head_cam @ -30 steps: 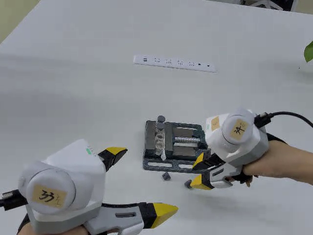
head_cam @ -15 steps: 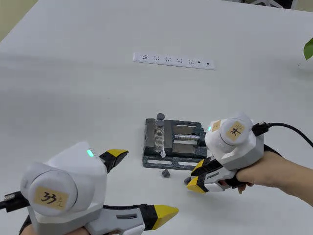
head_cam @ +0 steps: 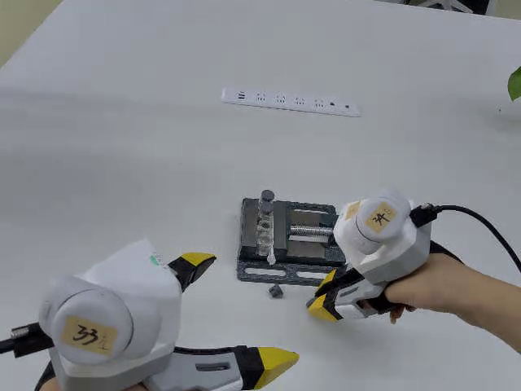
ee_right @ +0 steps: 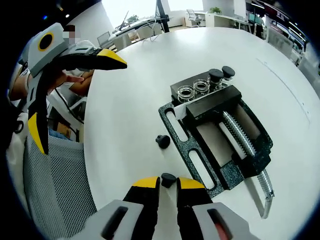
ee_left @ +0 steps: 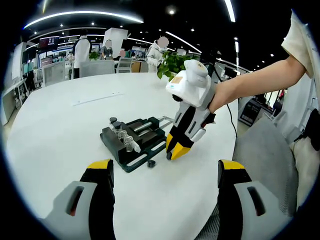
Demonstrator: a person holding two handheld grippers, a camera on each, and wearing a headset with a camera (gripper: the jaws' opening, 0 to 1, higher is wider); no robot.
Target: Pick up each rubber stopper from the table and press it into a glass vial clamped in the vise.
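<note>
Rubber stopper (ee_right: 168,178) being pinched by R gripper (ee_right: 168,184) beside vise (ee_right: 220,135); L gripper (ee_left: 165,166) hanging spread. Next, likely: lifting it to open vial (ee_right: 186,92).

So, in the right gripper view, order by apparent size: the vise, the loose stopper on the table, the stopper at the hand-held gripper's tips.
1. The vise, clearly largest.
2-3. The loose stopper and the held stopper in the right hand-held gripper look alike; the held one is nearer and partly hidden, so unranked.
</note>
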